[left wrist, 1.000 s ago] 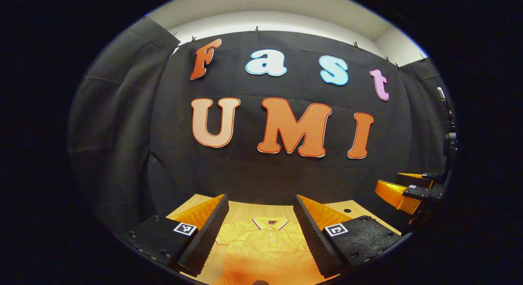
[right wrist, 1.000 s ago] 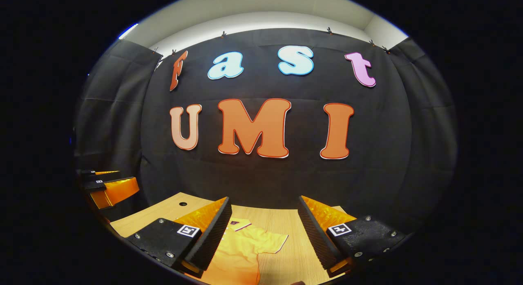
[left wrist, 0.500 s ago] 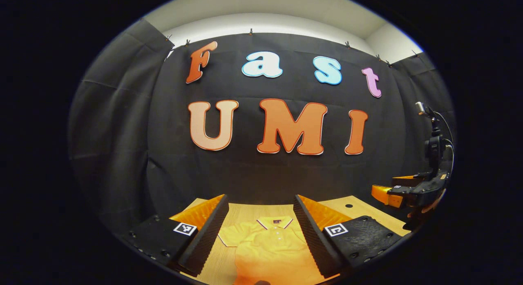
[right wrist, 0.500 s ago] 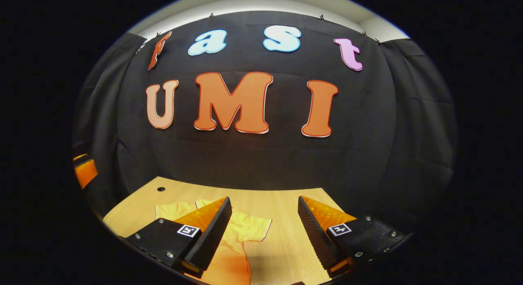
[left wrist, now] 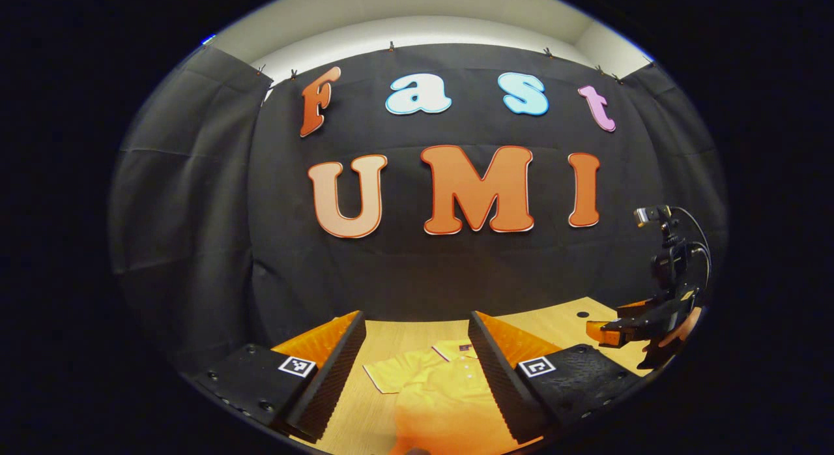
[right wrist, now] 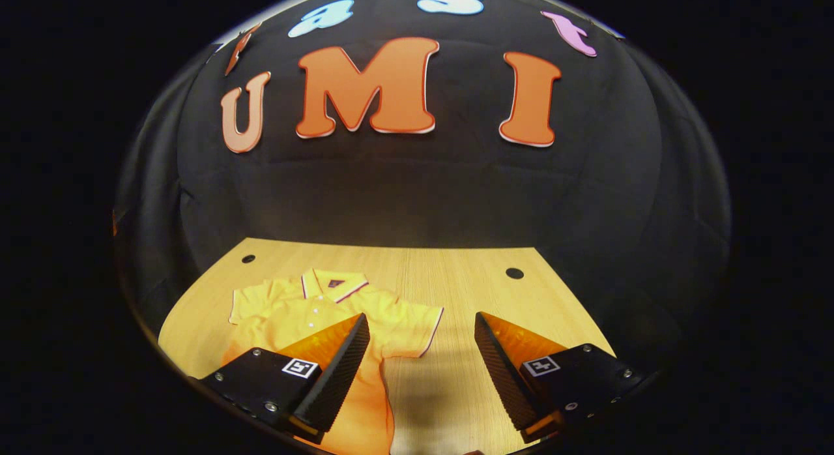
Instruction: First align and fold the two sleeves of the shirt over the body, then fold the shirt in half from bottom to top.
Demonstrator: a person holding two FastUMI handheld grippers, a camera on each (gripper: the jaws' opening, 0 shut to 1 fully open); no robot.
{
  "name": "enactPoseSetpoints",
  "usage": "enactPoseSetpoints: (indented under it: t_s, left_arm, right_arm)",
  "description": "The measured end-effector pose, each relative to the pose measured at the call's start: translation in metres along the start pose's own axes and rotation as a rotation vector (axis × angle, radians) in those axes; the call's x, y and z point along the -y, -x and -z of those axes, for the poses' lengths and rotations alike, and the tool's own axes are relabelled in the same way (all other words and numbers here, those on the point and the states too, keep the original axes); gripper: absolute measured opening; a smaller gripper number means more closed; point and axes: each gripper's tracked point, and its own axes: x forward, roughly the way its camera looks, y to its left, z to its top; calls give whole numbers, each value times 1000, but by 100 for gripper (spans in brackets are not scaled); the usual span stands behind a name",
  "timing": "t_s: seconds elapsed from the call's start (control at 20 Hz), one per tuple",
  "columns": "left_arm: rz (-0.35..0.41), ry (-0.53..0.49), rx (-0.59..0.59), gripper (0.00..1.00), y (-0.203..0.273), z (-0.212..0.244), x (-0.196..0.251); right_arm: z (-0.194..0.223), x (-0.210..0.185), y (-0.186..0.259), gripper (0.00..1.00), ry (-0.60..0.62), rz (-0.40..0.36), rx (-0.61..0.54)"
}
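Note:
An orange-yellow polo shirt (right wrist: 293,315) lies flat on the wooden table (right wrist: 456,279), collar (right wrist: 333,284) toward the wall, both short sleeves spread out. In the right gripper view my right gripper (right wrist: 421,321) is open above the table, with the shirt's near sleeve (right wrist: 412,330) just left of the gap and nothing between the fingers. In the left gripper view my left gripper (left wrist: 416,321) is open over the shirt (left wrist: 443,396), whose other sleeve (left wrist: 391,377) lies between the fingers. The right gripper (left wrist: 625,326) hangs at the far right there, held by a hand.
The booth's black cloth wall (right wrist: 417,194) closes the table's far edge. Two small round holes (right wrist: 515,273) sit near the table's back corners. Bare wood (right wrist: 469,298) lies right of the shirt.
The right gripper has tipped downward and come lower, so more table and shirt show. The left gripper's view has shifted left, and the right gripper sits lower in it.

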Motion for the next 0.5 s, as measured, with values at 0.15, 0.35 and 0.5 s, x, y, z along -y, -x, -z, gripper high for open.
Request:
enactPoseSetpoints:
  t_s: [0.15,0.35,0.5]
  left_arm:
    - [-51,-1,-16,97,1,3,-5]
    - [-111,-9,-55,97,6,13,-15]
    - [-151,-11,-92,97,8,25,-19]
  right_arm:
    - [10,5,-29,98,-16,-9,-65]
    - [29,6,-61,97,-27,-29,-162]
    - [54,4,-79,95,9,-43,-277]
